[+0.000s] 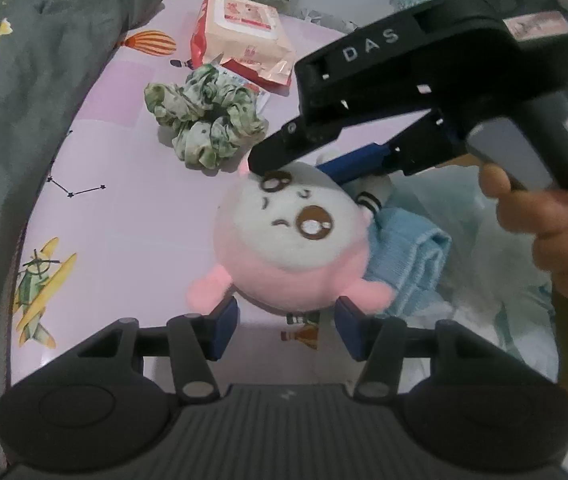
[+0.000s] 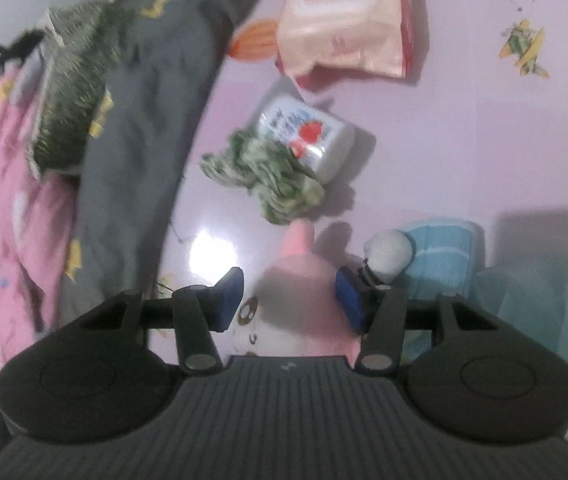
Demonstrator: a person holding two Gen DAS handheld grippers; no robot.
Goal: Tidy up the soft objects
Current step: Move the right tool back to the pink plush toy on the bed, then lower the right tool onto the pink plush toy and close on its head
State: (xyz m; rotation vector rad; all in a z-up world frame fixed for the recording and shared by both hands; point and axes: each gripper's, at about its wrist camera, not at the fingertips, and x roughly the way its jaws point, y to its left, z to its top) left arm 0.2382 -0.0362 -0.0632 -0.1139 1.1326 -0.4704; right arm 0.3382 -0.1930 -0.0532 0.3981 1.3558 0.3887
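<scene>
The right hand-held gripper [image 2: 290, 300] straddles the pink plush toy [image 2: 304, 280] near a green scrunchie [image 2: 264, 172].

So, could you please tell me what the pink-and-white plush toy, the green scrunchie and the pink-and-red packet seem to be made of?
The plush toy looks like short-pile fleece, matt and fuzzy at its outline, with stitched face marks. The green scrunchie appears to be thin printed woven fabric, gathered into crisp ruffles. The pink-and-red packet seems to be printed plastic film, judging by its creases and crimped end; probably a wipes pack.

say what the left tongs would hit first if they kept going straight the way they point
Most likely the pink and white plush toy, lying just ahead of the open left tongs, between their fingers' line; depth is hard to judge.
</scene>
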